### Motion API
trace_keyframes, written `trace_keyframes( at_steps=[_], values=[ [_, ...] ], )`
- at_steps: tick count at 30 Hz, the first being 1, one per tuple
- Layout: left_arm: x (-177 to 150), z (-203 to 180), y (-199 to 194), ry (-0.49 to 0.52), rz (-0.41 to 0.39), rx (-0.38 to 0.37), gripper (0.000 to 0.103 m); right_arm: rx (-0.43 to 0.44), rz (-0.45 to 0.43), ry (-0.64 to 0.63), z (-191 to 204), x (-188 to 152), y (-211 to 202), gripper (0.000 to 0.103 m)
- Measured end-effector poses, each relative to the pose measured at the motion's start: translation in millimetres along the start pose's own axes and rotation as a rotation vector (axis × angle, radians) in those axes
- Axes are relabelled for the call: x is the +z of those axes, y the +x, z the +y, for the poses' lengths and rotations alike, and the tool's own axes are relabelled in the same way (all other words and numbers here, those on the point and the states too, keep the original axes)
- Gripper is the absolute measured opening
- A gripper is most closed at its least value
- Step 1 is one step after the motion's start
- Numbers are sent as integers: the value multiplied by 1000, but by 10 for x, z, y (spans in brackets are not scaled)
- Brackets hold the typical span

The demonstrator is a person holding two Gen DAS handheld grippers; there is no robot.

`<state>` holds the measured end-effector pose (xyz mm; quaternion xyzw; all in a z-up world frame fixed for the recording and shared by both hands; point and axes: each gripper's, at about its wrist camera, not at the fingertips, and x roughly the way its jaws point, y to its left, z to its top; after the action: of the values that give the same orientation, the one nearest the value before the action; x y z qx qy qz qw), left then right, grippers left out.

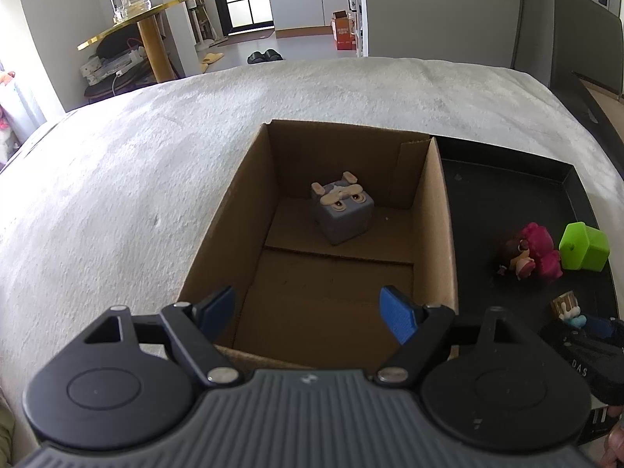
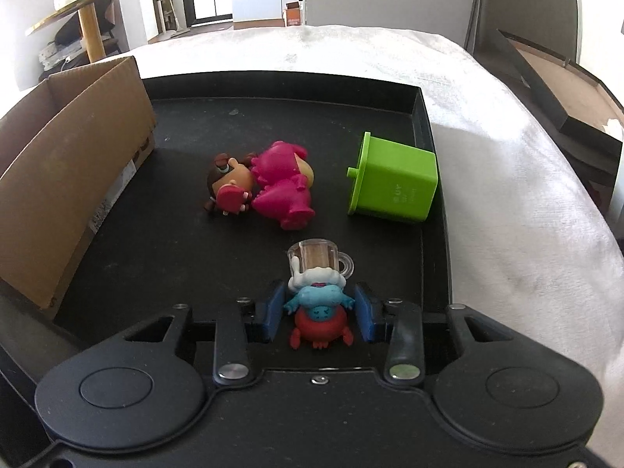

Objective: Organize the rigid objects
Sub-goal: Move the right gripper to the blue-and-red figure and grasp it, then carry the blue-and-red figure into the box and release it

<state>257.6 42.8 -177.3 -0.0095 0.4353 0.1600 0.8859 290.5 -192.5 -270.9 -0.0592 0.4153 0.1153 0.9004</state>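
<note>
The right hand-held gripper (image 2: pixel 319 310) is narrowed around, seemingly just touching, the blue-and-red mug-topped figurine (image 2: pixel 320 304) lying lengthwise on the black tray (image 2: pixel 425 124); the left hand-held gripper (image 1: pixel 308 314), wide open and empty, is poised over the brown cardboard box (image 1: pixel 440 210) leftward.

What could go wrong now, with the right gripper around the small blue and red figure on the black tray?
The right gripper brackets the blue and red figure; whether the pads touch it is unclear, so it may slip when lifted. Its mug sticks out forward, making it top-heavy. The pink-haired doll lies close ahead and could be bumped.
</note>
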Motion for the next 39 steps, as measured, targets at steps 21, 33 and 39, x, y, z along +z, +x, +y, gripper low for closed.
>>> trace_keyframes(
  at_steps=[21,33,39],
  values=[
    [-39,329,-41,-90,-14,-48,81,-9,-75,-41,180,165,-248,38],
    [-45,456,-129,-91,-47,-106,81,-4,-150,-88,382,283,-522,38],
    [-21,550,-220,-102,-84,-126,81,-2,-192,-108,515,454,-720,38]
  ],
)
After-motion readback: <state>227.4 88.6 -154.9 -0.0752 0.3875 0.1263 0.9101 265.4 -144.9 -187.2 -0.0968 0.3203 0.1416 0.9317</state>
